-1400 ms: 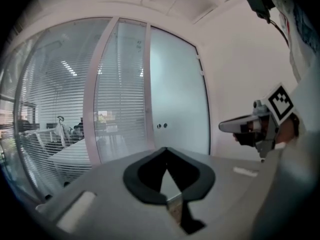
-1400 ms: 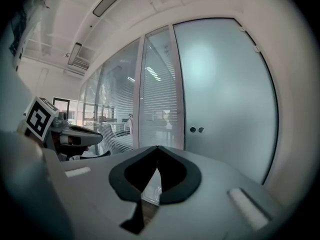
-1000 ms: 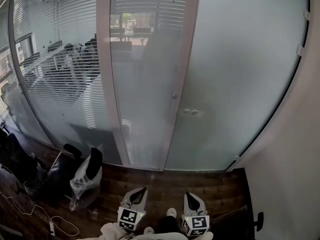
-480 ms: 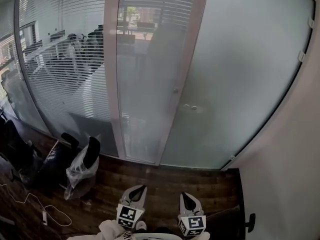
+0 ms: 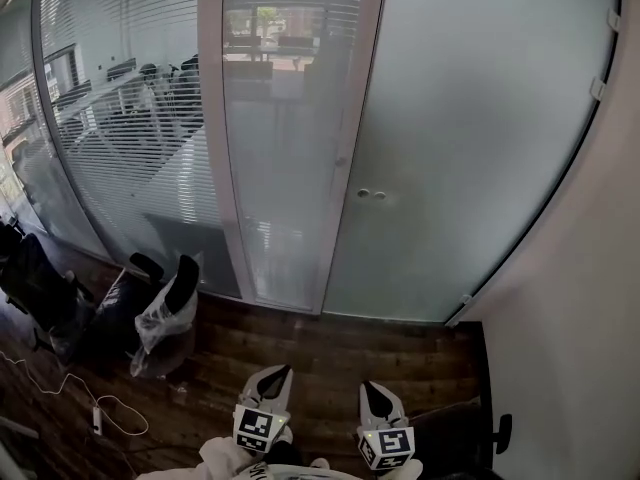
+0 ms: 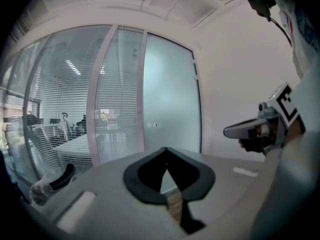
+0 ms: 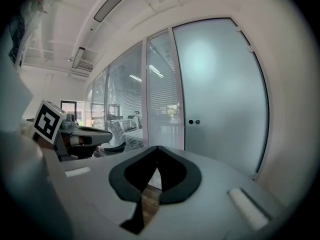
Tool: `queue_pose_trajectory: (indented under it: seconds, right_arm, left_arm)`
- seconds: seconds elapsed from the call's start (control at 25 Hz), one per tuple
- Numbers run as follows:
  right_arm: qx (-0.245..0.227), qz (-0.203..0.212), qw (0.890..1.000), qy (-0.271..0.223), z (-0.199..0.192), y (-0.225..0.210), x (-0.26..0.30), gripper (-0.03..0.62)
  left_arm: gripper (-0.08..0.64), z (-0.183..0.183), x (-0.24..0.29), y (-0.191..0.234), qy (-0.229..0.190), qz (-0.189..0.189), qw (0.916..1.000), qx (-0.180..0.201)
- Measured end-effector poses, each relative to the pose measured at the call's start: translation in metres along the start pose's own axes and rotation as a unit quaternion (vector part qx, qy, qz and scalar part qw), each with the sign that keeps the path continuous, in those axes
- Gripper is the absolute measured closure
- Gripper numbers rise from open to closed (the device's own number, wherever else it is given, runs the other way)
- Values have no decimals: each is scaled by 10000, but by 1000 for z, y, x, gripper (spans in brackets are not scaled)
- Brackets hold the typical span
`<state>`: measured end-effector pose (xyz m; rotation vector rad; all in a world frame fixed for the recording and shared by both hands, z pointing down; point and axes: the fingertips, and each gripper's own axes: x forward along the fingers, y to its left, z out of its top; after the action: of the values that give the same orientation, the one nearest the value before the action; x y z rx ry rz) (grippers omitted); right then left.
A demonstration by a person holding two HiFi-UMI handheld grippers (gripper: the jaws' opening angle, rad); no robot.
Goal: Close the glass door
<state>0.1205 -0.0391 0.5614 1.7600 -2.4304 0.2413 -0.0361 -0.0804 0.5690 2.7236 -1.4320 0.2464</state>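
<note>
glass door point(image 5: 470, 148) ahead; left gripper point(image 5: 279, 372) and right gripper point(image 5: 369, 388) both closed.

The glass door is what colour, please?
The glass door is frosted pale grey; the head view shows it best.

Ahead of you the frosted glass door point(image 5: 470, 148) stands upright, its left edge against the pale frame point(image 5: 357, 98), with two small round fittings point(image 5: 370, 194) near that edge.
</note>
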Motion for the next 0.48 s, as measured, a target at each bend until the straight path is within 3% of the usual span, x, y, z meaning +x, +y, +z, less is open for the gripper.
queue_pose_trajectory:
  seconds: [0.16,0.36,0.48]
  right_arm:
    - [-42,-90,9999,18,-11,-12,-30,586]
    - [-287,-125,9986,-429,-11,-17,-61,585]
    - [-149,27,9987,-482,-11,-16,-75,586]
  left_arm:
    - [558,-3,-16,-31,56,33,10000,-7]
    - [558,-12,-29,-66,175,1,9998,79]
    - [558,-9,-34,-82,183,-12,9997,149]
